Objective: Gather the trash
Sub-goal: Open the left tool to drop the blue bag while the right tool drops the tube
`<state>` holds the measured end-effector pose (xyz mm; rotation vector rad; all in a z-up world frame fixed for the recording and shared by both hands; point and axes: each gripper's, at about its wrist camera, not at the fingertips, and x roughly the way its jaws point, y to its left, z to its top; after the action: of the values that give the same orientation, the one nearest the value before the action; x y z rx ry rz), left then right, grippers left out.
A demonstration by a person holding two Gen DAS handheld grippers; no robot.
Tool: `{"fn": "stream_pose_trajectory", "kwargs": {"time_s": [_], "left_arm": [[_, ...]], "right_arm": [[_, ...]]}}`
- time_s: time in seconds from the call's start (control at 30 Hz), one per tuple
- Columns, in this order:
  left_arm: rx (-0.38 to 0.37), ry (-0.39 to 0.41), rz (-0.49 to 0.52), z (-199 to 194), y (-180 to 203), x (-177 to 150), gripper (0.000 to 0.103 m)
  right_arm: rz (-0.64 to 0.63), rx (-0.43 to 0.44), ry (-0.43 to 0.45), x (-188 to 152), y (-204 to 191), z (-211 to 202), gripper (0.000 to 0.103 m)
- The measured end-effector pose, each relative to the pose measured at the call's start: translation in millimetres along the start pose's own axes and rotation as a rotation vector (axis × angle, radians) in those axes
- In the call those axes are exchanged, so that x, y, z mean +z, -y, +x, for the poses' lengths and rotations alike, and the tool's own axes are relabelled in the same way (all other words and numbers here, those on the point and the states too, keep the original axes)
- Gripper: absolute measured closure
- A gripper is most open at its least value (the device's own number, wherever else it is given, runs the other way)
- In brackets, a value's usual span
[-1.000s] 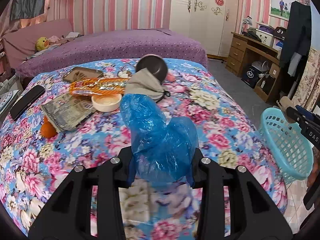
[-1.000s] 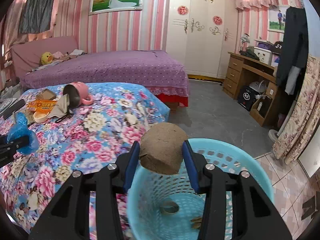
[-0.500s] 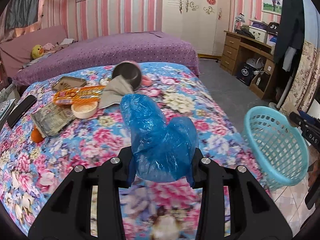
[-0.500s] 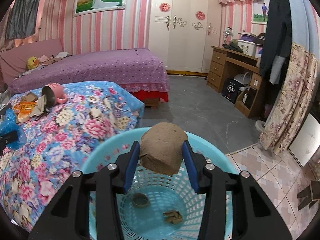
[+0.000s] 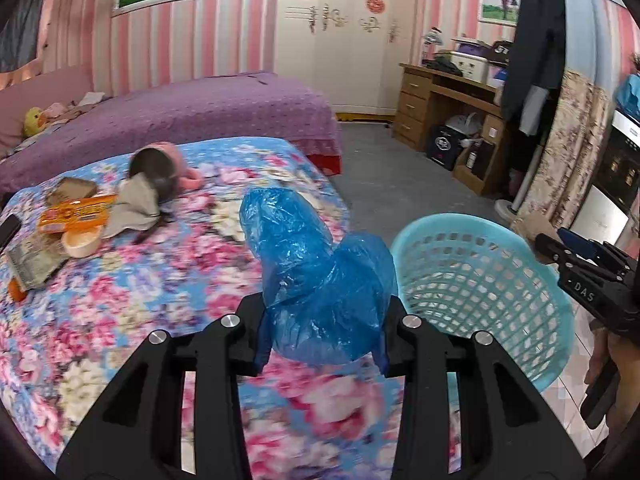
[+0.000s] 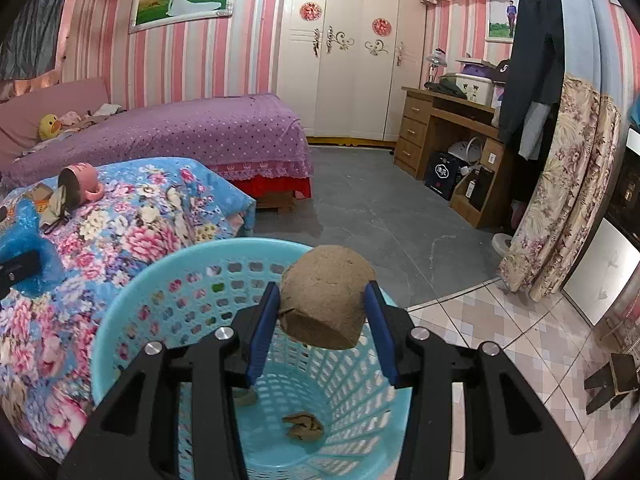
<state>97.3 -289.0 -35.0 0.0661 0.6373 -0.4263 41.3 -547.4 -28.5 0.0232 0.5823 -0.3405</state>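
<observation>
Left gripper (image 5: pixel 322 316) fingers clamped on crumpled blue plastic bag (image 5: pixel 316 272) above floral bed (image 5: pixel 120 300), beside turquoise basket (image 5: pixel 480 280); right gripper (image 6: pixel 324 332) fingers gripping brown paper cup (image 6: pixel 326 296) over basket opening.

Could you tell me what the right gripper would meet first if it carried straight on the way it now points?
Probably the inside of the turquoise plastic mesh basket: the right gripper, shut on a brown fibrous lump, points down into it, though depth is uncertain.
</observation>
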Motion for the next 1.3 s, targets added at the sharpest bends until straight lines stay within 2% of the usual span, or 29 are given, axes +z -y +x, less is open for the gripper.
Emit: {"fn": "stream_pose_trajectory", "kwargs": {"time_s": [0.2, 0.47, 0.63, 0.7, 0.83, 1.07, 1.3], "left_arm": [[-0.06, -0.03, 0.007, 24, 32, 4, 0.066], [-0.091, -0.045, 0.049, 44, 66, 6, 0.066], [-0.093, -0.046, 0.062, 48, 73, 5, 0.065], [-0.094, -0.045, 0.059, 49, 71, 5, 0.06], [-0.096, -0.051, 0.035, 48, 63, 9, 0.026], [-0.041, -0.022, 0.036, 40, 44, 13, 0.011], [0.001, -0.016, 0.003, 34, 22, 14, 0.009]], "right_arm": [[0.05, 0.008, -0.008, -4, 18, 5, 0.059], [0.077, 0.004, -0.005, -3, 26, 11, 0.059], [0.08, 0.0, -0.008, -4, 27, 13, 0.059], [0.08, 0.001, -0.008, -3, 27, 13, 0.059], [0.079, 0.002, -0.009, -4, 27, 13, 0.059], [0.074, 0.001, -0.003, -3, 23, 14, 0.059], [0.066, -0.001, 0.001, -2, 20, 13, 0.058]]}}
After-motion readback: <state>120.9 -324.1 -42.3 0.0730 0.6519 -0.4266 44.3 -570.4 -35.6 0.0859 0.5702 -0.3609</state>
